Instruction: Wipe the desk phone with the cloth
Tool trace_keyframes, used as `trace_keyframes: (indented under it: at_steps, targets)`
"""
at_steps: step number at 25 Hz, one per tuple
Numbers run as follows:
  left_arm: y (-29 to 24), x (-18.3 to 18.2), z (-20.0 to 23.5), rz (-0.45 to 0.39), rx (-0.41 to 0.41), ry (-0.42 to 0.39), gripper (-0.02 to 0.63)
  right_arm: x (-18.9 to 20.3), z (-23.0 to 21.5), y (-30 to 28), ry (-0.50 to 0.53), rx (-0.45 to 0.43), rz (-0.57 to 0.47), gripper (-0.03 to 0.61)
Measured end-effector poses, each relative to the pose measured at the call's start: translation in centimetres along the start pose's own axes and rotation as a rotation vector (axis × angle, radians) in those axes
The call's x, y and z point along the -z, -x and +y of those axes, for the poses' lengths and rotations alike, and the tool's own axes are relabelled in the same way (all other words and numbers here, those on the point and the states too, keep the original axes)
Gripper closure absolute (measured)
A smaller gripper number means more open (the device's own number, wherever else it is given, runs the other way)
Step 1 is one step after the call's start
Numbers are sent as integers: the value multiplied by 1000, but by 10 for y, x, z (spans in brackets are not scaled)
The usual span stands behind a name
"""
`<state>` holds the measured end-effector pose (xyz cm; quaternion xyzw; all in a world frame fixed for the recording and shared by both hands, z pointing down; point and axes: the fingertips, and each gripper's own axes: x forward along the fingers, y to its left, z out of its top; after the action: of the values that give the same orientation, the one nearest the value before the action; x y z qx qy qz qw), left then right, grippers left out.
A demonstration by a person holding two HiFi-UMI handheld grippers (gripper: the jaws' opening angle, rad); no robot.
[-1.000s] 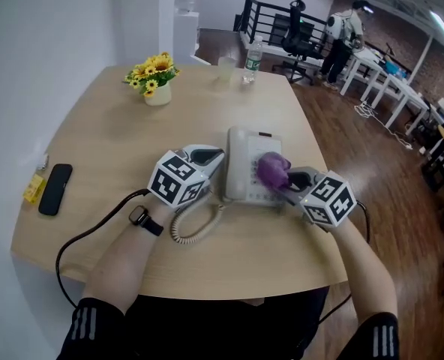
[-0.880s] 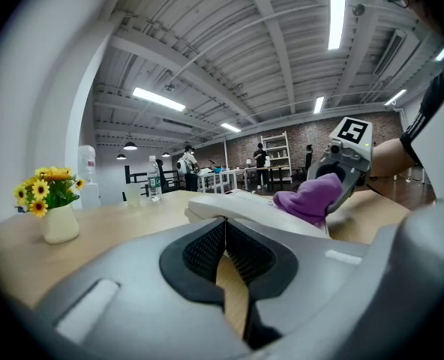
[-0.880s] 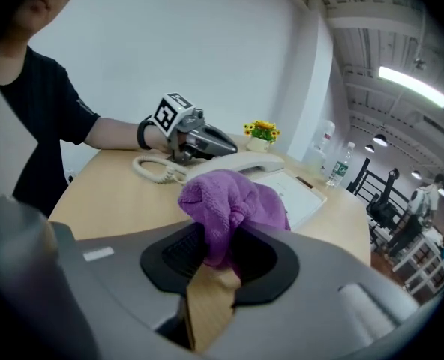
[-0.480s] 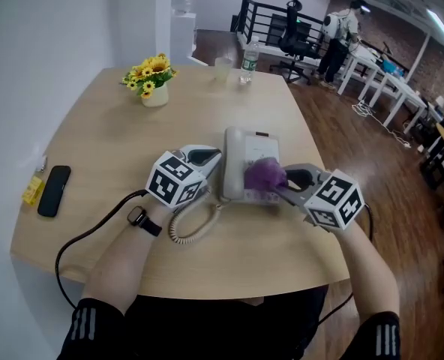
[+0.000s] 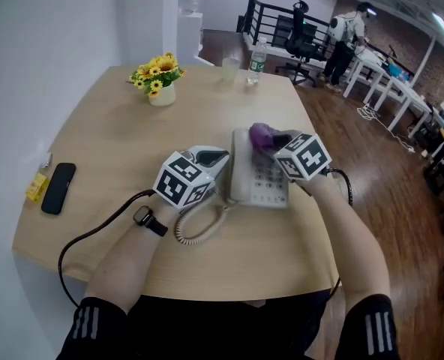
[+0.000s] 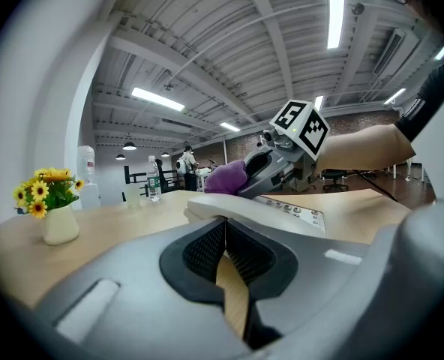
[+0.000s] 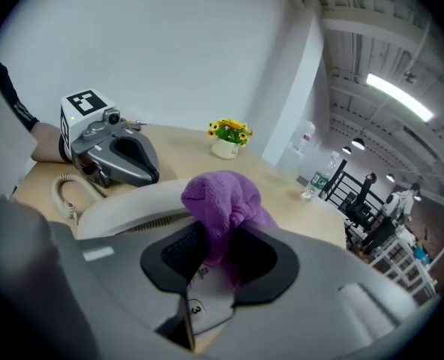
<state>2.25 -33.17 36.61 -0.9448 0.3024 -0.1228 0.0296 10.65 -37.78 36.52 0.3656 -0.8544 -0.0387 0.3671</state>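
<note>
Wipe goes up
Our R gripper (image 5: 273,139), clamping cloth (image 5: 260,134), shifts to desk phone (image 5: 259,182) 12 o'clock end; L gripper (image 5: 216,158) stays closed, empty.

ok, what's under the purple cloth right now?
The desk phone's far end, beyond the keypad. The cloth, clamped in the right gripper, hides that part of the phone's surface.

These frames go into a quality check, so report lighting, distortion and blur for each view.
Head view: even light, sharp; table edges bow slightly; desk phone and purple cloth read clearly. Left gripper view: heavy fisheye, black corners, ceiling strip light blown out, left gripper body soft up close. Right gripper view: same fisheye and dark rim; purple cloth sharp, strip light bright.
</note>
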Motion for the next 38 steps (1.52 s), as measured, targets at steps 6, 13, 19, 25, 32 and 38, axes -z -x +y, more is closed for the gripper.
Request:
trace_keyframes:
  at_steps: [6,13,19,25,32,38]
  targets:
    - [1,0,1,0,-2,1,617,15,36,20,17,-83,-7,471]
    - [1,0,2,-2,-4,0,617,40,107,55,116,-136,-42,471]
    - [1,0,2,-2,-5,-2,617,59,144,77,146,-156,-68,471]
    - [1,0,2,-2,-3,-3,617,52,157,95,156,-176,-123,471]
    - [1,0,1,-3,-5,-2,617,62,144,82,111,-163,-149,471]
    - [1,-1,2,-1,-5,-4,617,83,123,96,53,-120,-141,471]
